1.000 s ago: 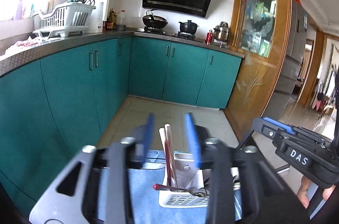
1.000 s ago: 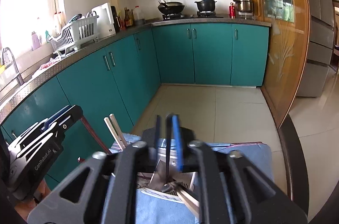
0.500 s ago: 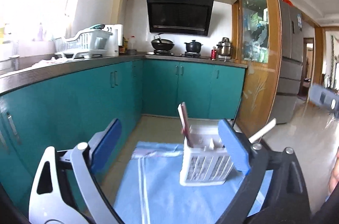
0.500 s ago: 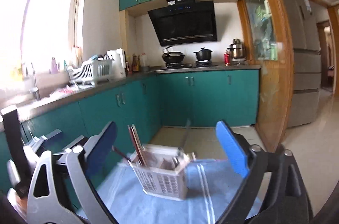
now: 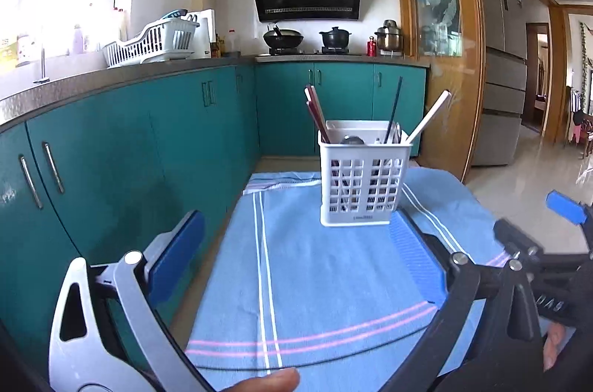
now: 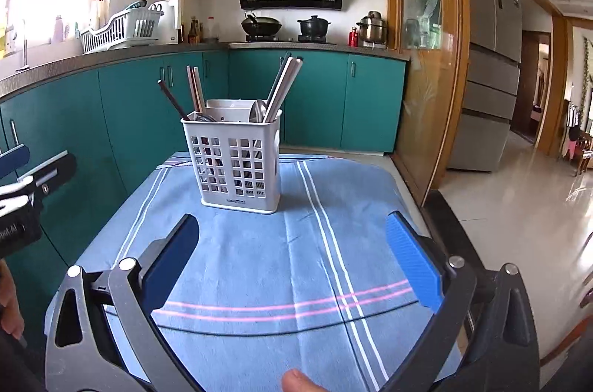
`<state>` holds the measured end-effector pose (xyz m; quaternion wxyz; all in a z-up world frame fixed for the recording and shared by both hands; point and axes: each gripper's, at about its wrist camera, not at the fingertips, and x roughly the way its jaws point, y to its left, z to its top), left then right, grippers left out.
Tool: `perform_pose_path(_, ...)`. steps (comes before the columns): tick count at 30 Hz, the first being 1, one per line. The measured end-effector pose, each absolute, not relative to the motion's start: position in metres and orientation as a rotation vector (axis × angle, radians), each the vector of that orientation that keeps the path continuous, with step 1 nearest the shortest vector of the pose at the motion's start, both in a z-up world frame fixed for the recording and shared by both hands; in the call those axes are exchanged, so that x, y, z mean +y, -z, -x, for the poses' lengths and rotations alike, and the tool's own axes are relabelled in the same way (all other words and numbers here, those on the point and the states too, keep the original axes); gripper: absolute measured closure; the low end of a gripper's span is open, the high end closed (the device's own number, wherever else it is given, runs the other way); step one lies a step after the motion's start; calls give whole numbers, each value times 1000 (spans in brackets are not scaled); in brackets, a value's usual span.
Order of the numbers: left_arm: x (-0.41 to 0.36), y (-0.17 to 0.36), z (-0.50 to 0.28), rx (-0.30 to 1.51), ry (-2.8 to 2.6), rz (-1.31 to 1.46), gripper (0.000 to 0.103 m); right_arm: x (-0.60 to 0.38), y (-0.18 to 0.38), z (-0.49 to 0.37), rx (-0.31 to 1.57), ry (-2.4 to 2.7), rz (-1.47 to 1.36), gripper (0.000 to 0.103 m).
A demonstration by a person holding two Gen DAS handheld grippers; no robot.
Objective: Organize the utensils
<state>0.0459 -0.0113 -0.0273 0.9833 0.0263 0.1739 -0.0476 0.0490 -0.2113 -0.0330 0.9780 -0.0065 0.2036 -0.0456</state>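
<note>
1. Your left tool (image 5: pixel 300 262) hangs low over the near part of the tabletop, released. Its jaws are opening, the blue pads (image 5: pixel 176 254) stand wide apart, and only cloth lies between them.
2. Your right tool (image 6: pixel 292 262) is likewise released, its blue-padded jaws spread wide with nothing between them. A fingertip (image 6: pixel 296 381) shows at the bottom edge of this view.
3. Under both tools lies a light blue cloth with white and pink stripes (image 6: pixel 259 266), which covers the tabletop and reaches its far edge.
4. Beyond the tools, apart from both, a white plastic lattice utensil caddy (image 6: pixel 237 158) stands upright on the cloth near the far edge.
5. Inside the caddy, dark red and pale chopsticks (image 5: pixel 315 114) lean left; one dark stick and pale ones (image 6: pixel 281 84) lean right. A metal spoon bowl (image 5: pixel 352 140) shows at the rim.
6. Behind the tabletop, teal kitchen cabinets (image 5: pixel 333 102) carry a grey counter with a white dish rack (image 5: pixel 155 39), a black wok (image 6: pixel 261 25) and a black pot (image 6: pixel 314 25).
</note>
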Motion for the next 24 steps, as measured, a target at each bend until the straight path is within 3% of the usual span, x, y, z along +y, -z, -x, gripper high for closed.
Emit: perform_pose_path(24,-30,19,-24,340,100,-109,4,-226,22,-9,359,114,-27,3)
